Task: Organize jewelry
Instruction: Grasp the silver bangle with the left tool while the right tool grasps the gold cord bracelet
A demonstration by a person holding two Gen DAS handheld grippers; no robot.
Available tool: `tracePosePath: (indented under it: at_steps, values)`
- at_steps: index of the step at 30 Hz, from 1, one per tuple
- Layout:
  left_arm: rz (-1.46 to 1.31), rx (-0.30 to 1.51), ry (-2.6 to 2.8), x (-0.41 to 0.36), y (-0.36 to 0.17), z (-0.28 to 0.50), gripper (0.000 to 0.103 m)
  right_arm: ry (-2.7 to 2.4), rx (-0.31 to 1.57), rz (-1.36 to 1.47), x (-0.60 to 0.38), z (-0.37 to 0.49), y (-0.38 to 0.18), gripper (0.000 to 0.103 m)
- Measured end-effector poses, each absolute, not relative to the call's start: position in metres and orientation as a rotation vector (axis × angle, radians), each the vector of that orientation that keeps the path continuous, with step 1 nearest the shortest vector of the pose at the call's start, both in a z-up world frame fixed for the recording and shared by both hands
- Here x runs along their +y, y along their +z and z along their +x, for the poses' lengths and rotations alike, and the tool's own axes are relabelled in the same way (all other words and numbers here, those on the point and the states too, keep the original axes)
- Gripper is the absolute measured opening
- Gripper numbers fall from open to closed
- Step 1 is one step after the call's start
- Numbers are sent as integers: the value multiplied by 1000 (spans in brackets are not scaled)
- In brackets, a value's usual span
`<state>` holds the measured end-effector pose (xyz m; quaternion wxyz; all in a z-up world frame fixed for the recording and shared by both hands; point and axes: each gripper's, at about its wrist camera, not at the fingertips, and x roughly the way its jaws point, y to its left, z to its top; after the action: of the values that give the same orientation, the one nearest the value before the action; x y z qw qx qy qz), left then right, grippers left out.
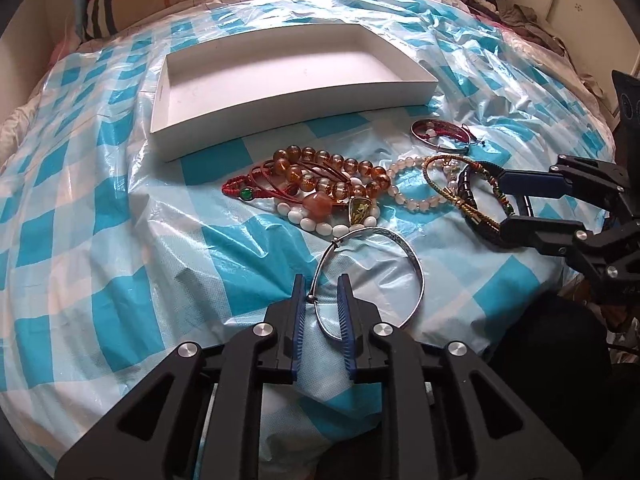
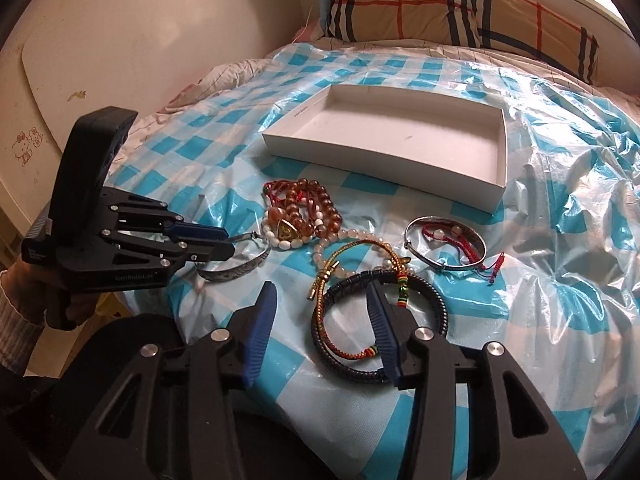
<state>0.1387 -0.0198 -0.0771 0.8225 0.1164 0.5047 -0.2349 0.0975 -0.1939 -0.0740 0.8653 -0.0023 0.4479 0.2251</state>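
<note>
Silver bangle (image 1: 376, 276) lies flat on the blue-checked plastic sheet (image 1: 100, 208), lower centre of the left wrist view, its long axis running from lower left to upper right. Left gripper (image 1: 322, 294) stands narrow, straddling the bangle's near rim; contact cannot be confirmed. Right gripper (image 2: 322, 304) is spread wide over the black coiled bracelet (image 2: 432, 300). White box (image 1: 280, 104) sits beyond the bead pile (image 1: 320, 176).

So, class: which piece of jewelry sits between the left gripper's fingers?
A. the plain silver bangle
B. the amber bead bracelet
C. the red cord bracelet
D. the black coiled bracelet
A: the left gripper has its two blue-padded fingers on either side of the silver bangle's thin wire end; the beads lie farther off.
</note>
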Motion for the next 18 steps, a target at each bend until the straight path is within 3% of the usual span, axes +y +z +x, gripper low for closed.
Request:
tracePosePath:
  at_steps: [3, 5, 8, 18]
  values:
    - [257, 1082, -509, -22, -77, 138, 9, 476, 945, -55, -185, 103, -81, 39]
    - [267, 1081, -510, -24, -76, 136, 6, 451, 970, -131, -175, 108, -89, 23]
    - [237, 1080, -514, -22, -73, 135, 6, 443, 982, -154, -174, 108, -91, 11]
    - [41, 1063, -572, -7, -55, 130, 5, 479, 921, 119, -213, 100, -62, 8]
